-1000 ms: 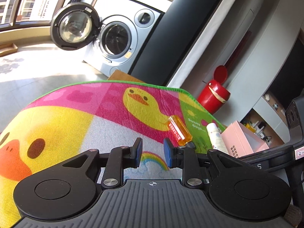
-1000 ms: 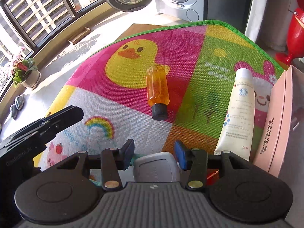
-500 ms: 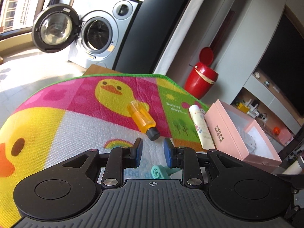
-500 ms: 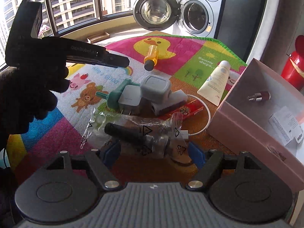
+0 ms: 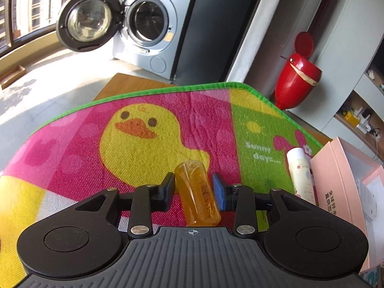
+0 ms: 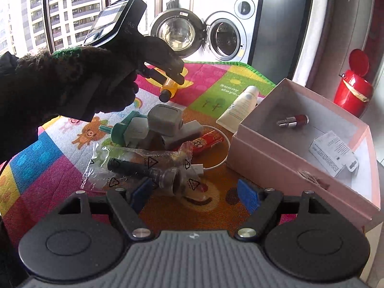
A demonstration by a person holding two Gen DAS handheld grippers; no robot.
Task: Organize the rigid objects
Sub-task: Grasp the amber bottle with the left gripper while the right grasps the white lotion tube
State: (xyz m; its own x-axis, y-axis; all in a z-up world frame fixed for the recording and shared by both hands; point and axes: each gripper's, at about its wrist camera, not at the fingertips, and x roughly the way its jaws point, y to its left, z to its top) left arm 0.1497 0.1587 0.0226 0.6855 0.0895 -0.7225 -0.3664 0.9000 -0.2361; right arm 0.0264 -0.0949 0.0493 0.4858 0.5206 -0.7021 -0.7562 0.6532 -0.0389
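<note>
With a lipstick [image 6: 294, 120] and a small white packet [image 6: 332, 152] already in the pink box [image 6: 271, 160] at right, my left gripper [image 5: 194, 189] is opening around the amber bottle [image 5: 197, 193] at lower centre, untouched, my right gripper [image 6: 194, 193] gapes empty, and the pile [image 6: 158, 141] remains.

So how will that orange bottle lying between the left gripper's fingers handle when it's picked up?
The orange bottle looks like rigid clear plastic, so probably stiff and light. Its smooth round body, lying on the mat, may roll or slip. The left gripper straddles it, jaws opening.
</note>
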